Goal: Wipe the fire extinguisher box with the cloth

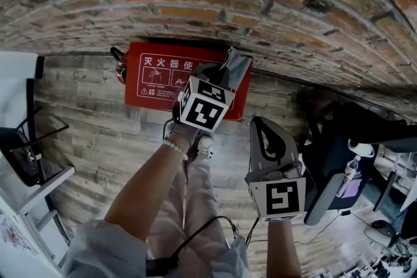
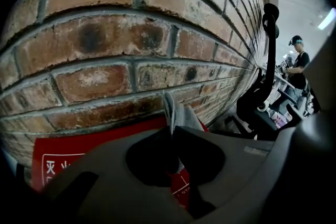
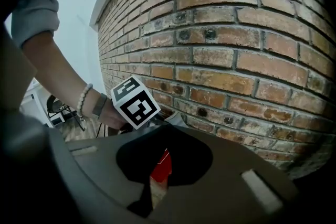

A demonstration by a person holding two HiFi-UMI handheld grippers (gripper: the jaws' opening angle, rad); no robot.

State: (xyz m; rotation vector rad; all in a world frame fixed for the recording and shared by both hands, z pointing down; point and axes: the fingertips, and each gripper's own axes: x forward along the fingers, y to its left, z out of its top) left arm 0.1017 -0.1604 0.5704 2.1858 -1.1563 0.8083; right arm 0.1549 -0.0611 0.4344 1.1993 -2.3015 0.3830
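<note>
The red fire extinguisher box (image 1: pixel 156 78) stands on the floor against the brick wall, white print on its face. My left gripper (image 1: pixel 225 75) hangs over the box's right end, shut on a grey cloth (image 1: pixel 237 64) that sticks up from its tips. In the left gripper view the cloth (image 2: pixel 181 113) rises between the jaws in front of the bricks, with the box (image 2: pixel 79 152) below. My right gripper (image 1: pixel 261 124) is lower and to the right, away from the box, jaws together and empty. Through its narrow slit a strip of the red box (image 3: pixel 161 168) shows.
The brick wall (image 1: pixel 215 3) runs behind the box. A black office chair (image 1: pixel 339 153) stands at the right, white furniture (image 1: pixel 26 140) at the left. The person's legs and shoes (image 1: pixel 195 146) are below the box. Another person (image 2: pixel 299 63) stands far off.
</note>
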